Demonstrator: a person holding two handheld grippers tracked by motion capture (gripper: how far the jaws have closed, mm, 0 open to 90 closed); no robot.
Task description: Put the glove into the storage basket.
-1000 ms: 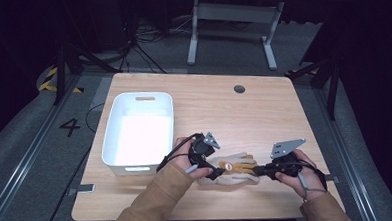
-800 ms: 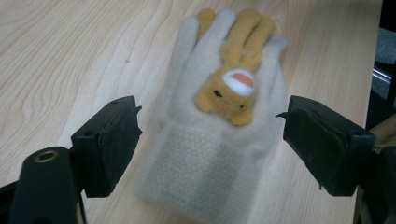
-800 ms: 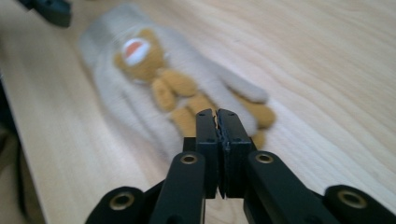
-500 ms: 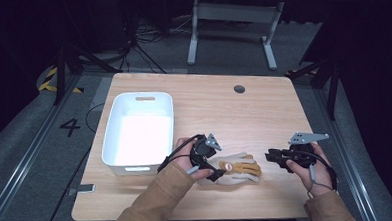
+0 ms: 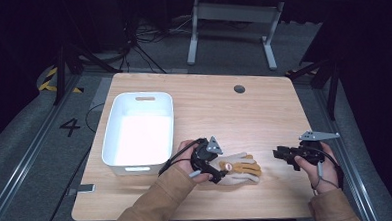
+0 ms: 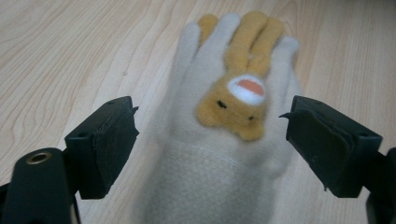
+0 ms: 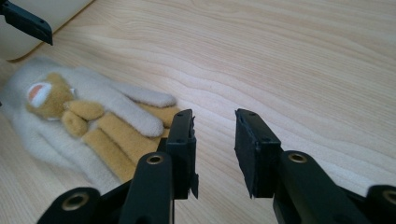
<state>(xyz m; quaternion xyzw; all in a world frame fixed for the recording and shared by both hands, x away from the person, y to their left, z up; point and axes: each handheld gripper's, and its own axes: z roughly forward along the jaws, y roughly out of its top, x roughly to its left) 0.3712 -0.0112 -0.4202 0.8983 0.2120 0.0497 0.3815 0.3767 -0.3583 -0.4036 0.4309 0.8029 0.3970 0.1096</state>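
A cream glove [image 5: 237,167] with a tan bear figure on its back is laid flat on the bench [image 5: 209,106], just beside a white bin [image 5: 140,130]. The left tongs [image 6: 210,126] are spread wide on either side of the glove's cuff, with no pad seen pressing on it. The right tongs [image 7: 214,135], well apart from the glove in the high view, are released with nothing between them, their jaws having just been opening

Glove [image 6: 219,154]: soft fuzzy cream fleece w/ tan plush patch, ribbed knit cuff. Table [image 5: 224,111] under the glove: pale wood-grain, smooth, matt. Tub [image 5: 114,137] beside the glove: white plastic, smooth, slight sheen.
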